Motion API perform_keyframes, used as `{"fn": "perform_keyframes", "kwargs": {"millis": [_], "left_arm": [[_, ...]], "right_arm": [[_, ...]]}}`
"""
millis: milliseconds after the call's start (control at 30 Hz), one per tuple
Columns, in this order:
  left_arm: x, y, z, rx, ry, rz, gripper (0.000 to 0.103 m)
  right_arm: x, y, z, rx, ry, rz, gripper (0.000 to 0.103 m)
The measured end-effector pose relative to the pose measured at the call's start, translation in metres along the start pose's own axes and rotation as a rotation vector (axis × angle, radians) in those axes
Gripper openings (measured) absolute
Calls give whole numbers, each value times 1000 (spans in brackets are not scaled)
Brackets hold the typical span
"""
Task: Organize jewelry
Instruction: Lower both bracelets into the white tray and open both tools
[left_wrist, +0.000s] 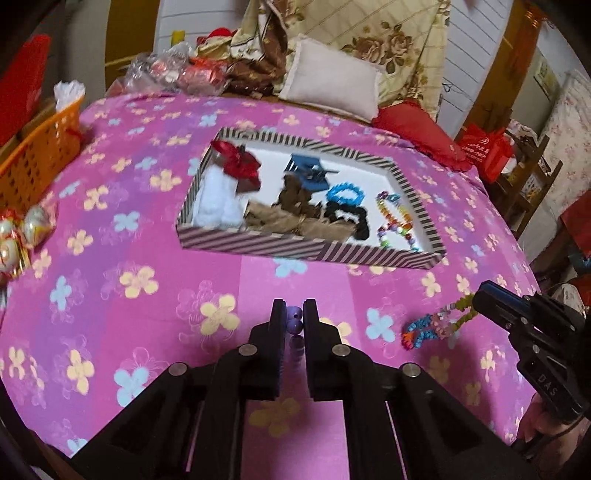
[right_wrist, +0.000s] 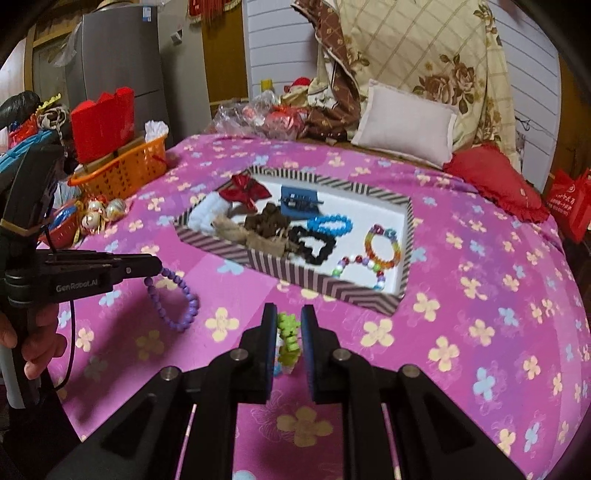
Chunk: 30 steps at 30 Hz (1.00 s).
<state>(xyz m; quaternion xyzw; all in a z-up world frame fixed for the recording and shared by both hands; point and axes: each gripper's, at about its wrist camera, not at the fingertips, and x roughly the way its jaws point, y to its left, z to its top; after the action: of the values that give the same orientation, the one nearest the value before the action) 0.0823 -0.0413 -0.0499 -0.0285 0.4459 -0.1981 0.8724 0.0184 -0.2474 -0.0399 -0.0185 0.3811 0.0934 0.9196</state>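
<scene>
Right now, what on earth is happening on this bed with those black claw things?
A person is tidying jewelry with a handheld claw in each hand. The left claw is pinched on a purple bead bracelet, which dangles over the pink flowered bedspread. The right claw is pinched on a multicolored bead bracelet with a green section. Ahead sits a striped box already holding bracelets, a black scrunchie and a red bow. Neither held bracelet has reached it yet.

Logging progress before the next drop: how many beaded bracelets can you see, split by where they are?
In the striped box: 2, the blue bracelet and the multicolour bracelet.
In the left gripper: 1, the purple bracelet.
In the right gripper: 1, the green and pastel bracelet.
Total: 4.
</scene>
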Motion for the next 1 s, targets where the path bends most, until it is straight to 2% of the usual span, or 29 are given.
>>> {"fn": "perform_keyframes", "kwargs": {"millis": [267, 500, 733, 1000], "left_arm": [[-17, -25, 27, 65, -48, 7, 4], [-10, -51, 66, 106, -80, 10, 4], [23, -74, 113, 132, -82, 13, 5], [99, -92, 166, 138, -34, 44, 5]], "right_arm": [[-12, -15, 22, -2, -31, -25, 13], [-6, -35, 49, 16, -37, -36, 13], [20, -61, 84, 34, -40, -59, 13], [84, -101, 122, 93, -16, -64, 13]]}}
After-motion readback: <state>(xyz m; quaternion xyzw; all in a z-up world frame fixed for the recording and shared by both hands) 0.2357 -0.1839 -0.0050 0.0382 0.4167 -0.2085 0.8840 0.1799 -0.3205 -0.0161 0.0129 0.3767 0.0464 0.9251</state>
